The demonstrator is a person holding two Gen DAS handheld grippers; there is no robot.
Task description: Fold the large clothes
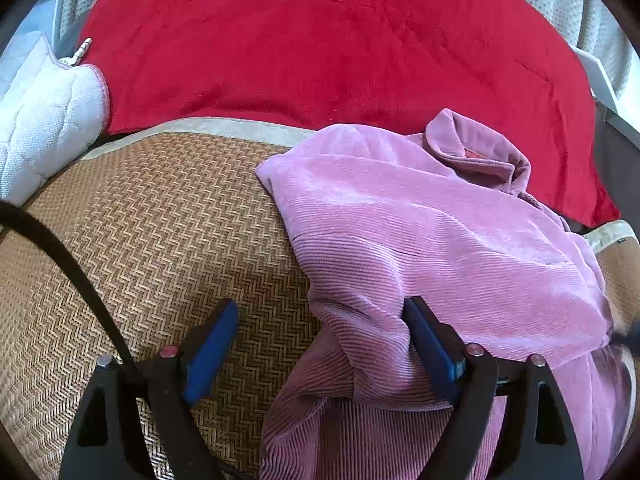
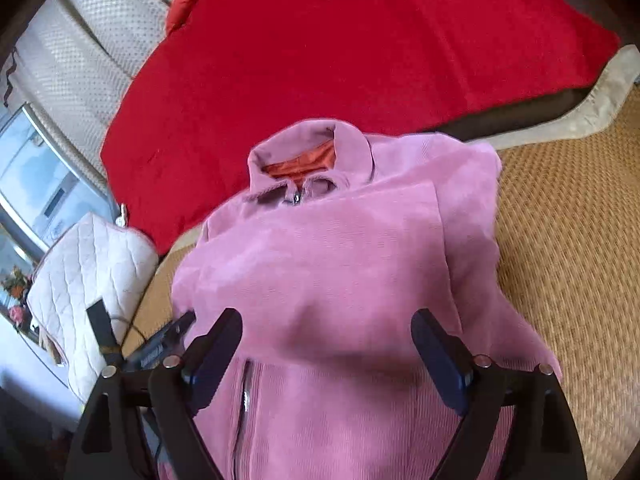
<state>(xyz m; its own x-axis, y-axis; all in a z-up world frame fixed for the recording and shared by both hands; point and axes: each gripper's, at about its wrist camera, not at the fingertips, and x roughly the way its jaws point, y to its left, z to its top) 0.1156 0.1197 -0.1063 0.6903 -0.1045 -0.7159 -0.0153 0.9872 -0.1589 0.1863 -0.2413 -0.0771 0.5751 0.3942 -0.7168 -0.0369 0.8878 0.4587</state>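
Pink corduroy: one jacket (image 2: 328,264) lies on one woven mat (image 1: 160,232), collar toward one red blanket (image 1: 320,52), with one white quilted cushion (image 1: 44,116) beside it. Two grippers, left gripper (image 1: 320,344) and right gripper (image 2: 326,354), both stand with jaws wide apart, clamping nothing.

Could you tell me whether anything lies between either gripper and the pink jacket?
Nothing visible does. The left gripper stands open at the pink jacket's edge on the woven mat, and the right gripper hangs open directly over the same jacket.
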